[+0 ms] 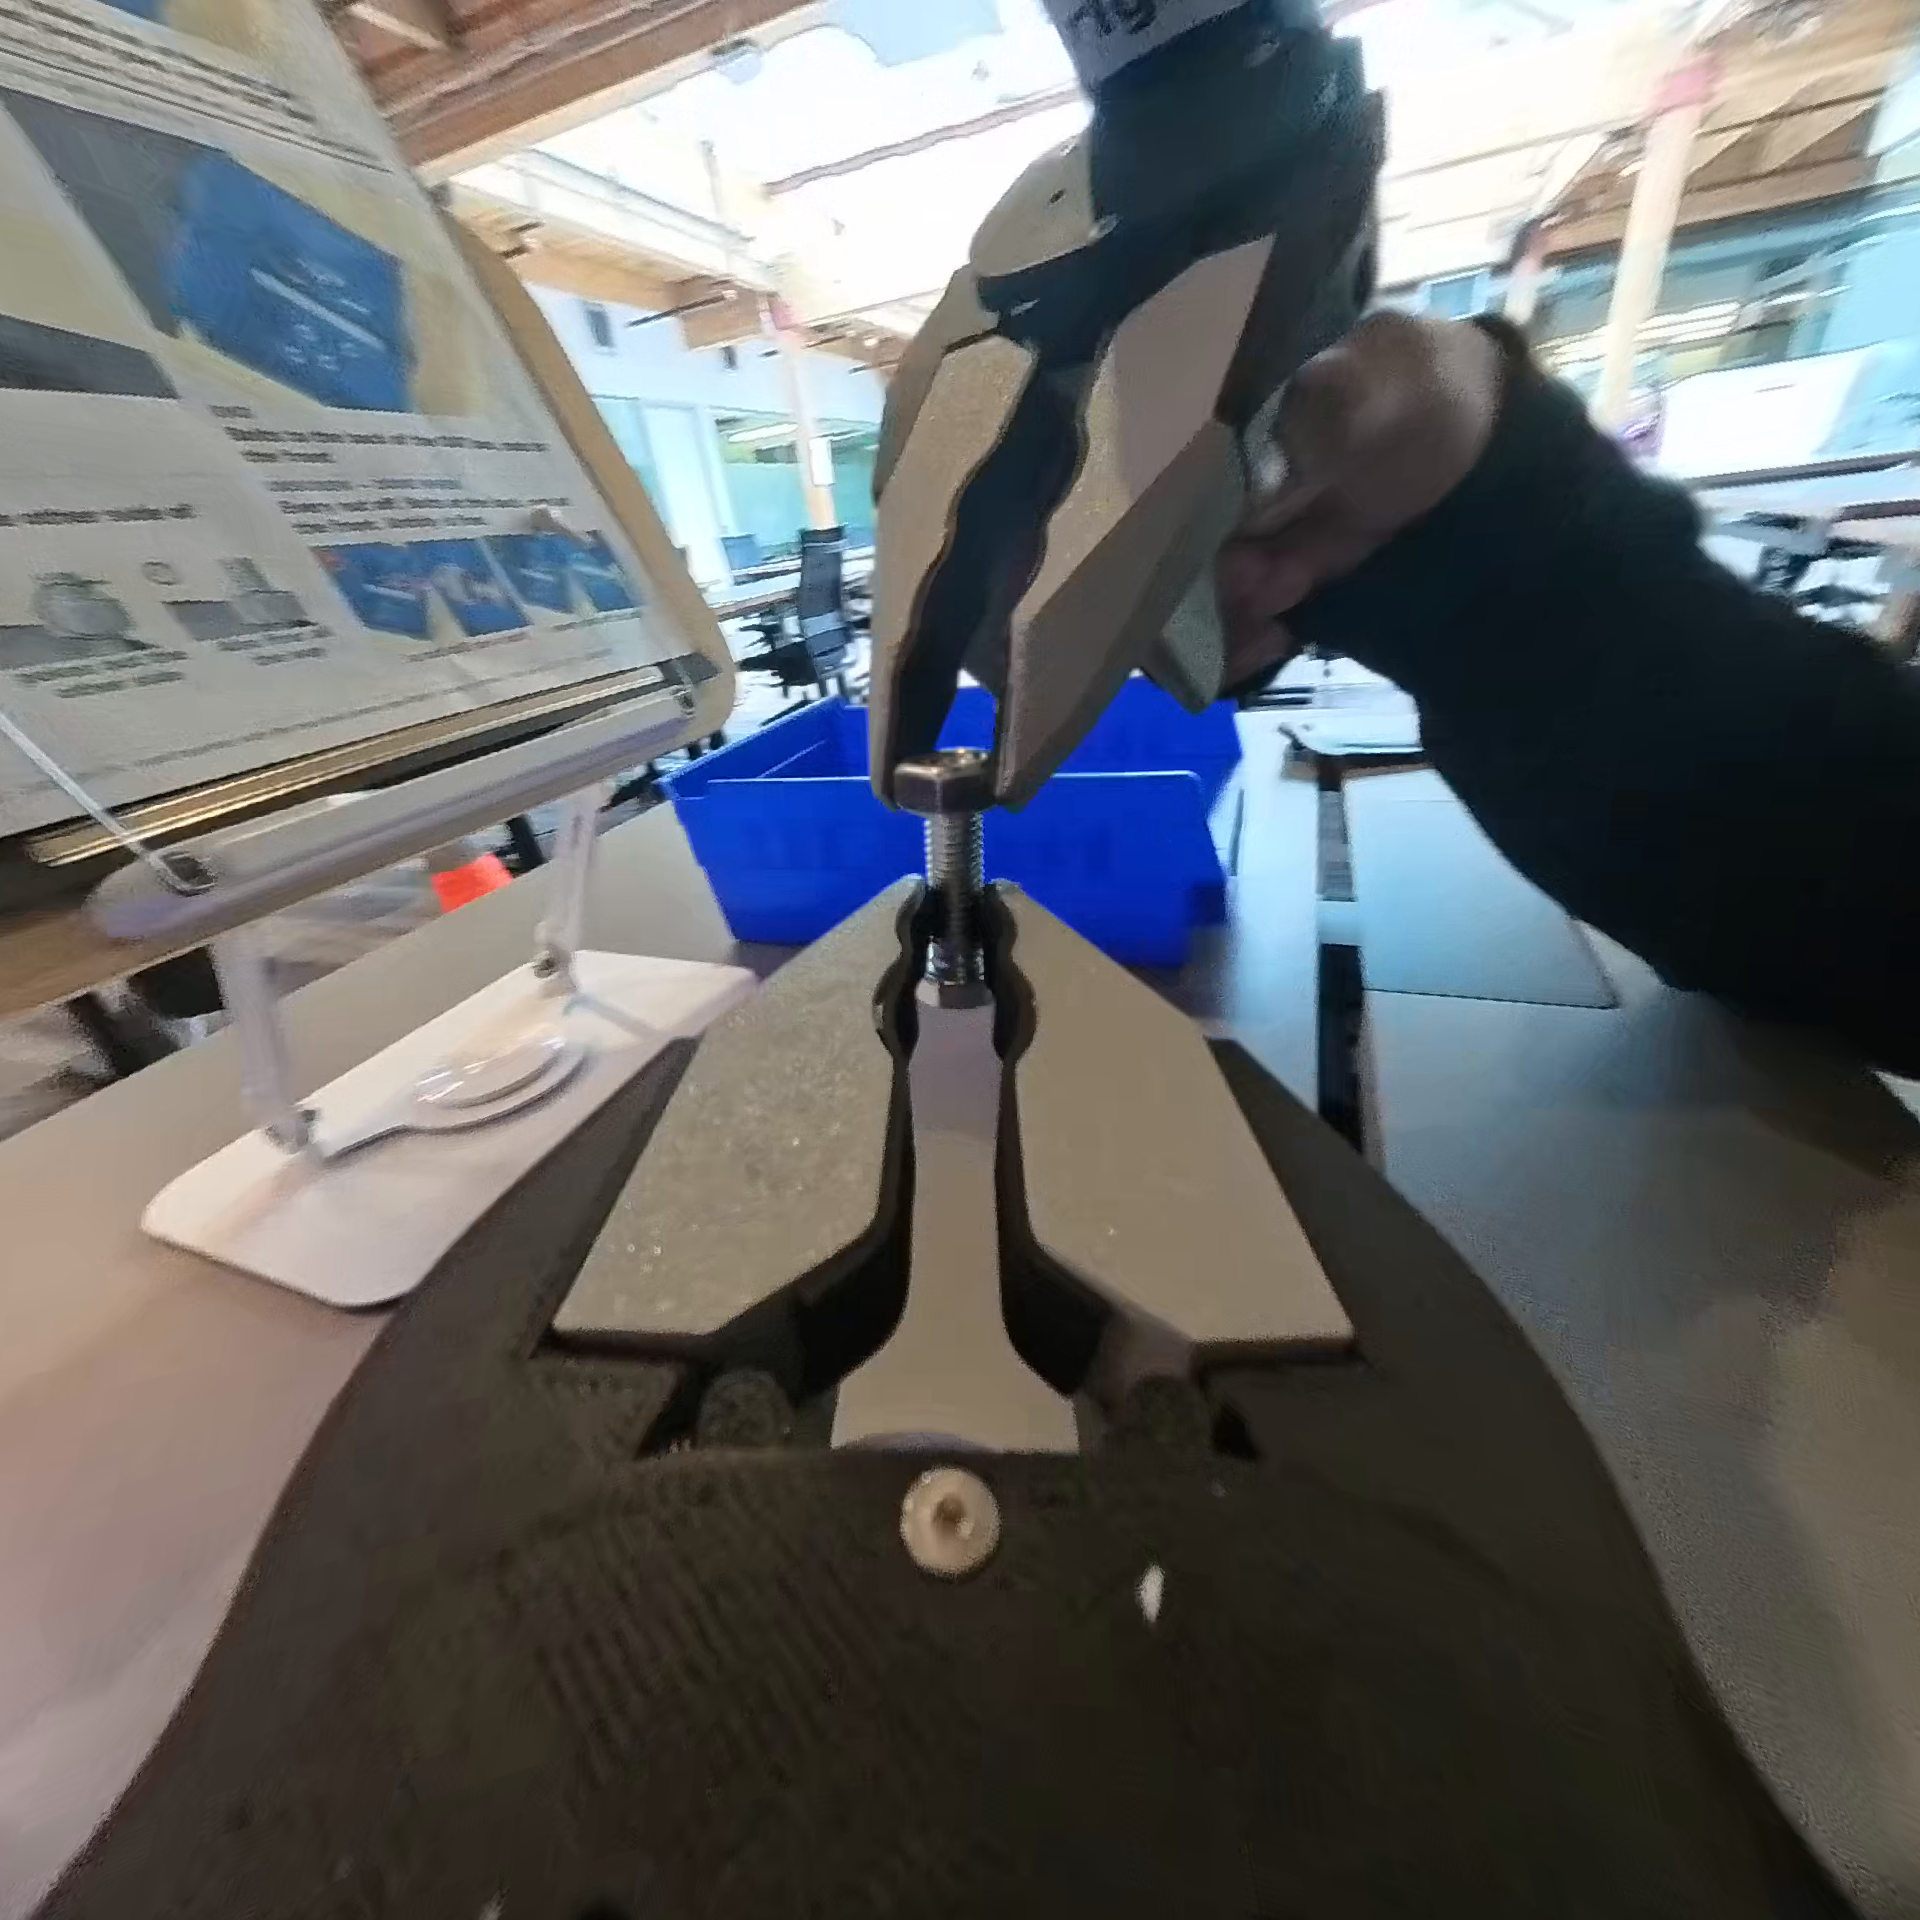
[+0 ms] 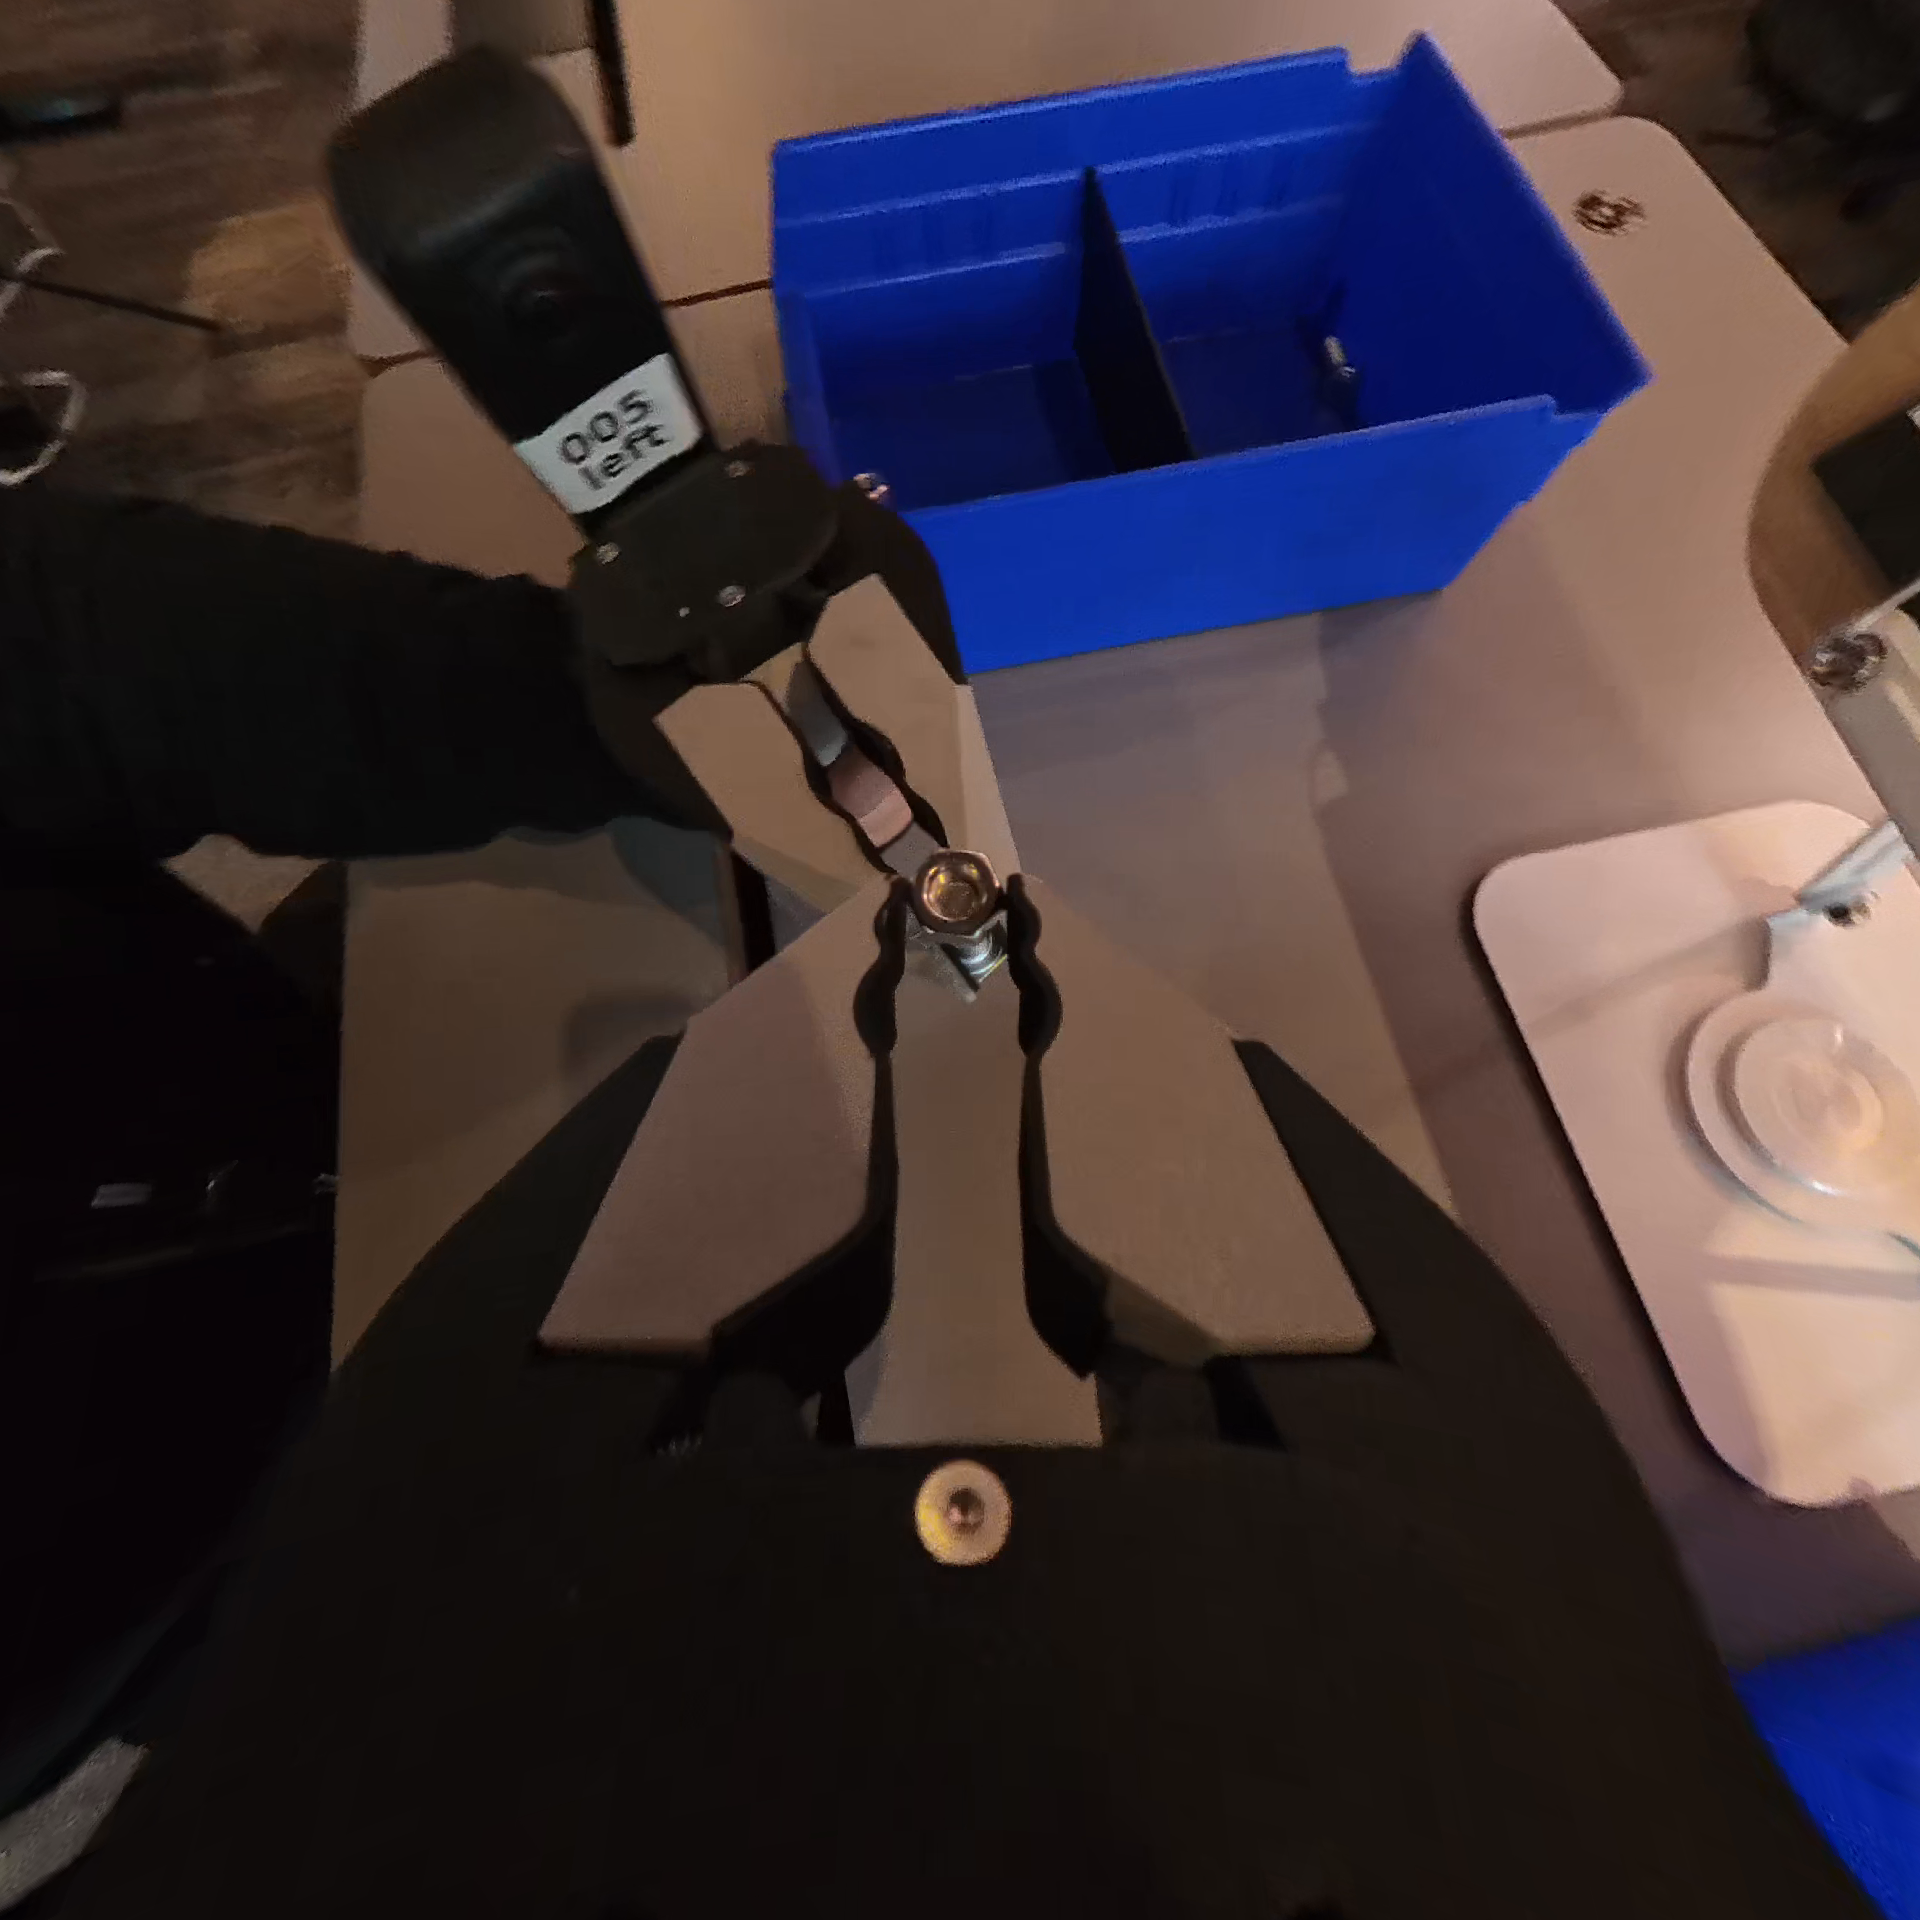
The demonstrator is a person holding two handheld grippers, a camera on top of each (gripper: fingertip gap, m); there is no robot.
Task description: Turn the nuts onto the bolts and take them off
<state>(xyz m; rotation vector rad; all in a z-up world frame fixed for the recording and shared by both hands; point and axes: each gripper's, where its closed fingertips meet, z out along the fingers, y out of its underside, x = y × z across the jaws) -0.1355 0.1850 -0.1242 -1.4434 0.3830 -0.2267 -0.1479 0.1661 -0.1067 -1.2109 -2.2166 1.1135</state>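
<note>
Two claws meet on one bolt (image 1: 954,894), held upright above the desk (image 1: 1558,1299). Left claw (image 1: 956,940) is clamped on the lower shank, just above the bolt head. Right claw (image 1: 943,792) comes down from above and pinches the nut (image 1: 938,784) at the top of the thread.

From the right wrist view the nut (image 2: 951,896) shows end-on between the right claw (image 2: 951,914) tips, with the left claw (image 2: 914,868) reaching in from the side.

Doing the step well, as I judge it: keep the left grip firm and the bolt vertical, turn the nut about the bolt's own axis, and re-grip on the flats after each short twist (a tilted nut would likely cross-thread or bind).

Hard to make out:
- whether the nut is going on or coming off
- how many threads are engaged
- contents of the blue bin (image 2: 1195,561) behind the bolt; a small metal piece seems to lie in its right compartment, too blurred to name
- the sheet on the tilted stand (image 1: 343,1195), cut off by the edge.
</note>
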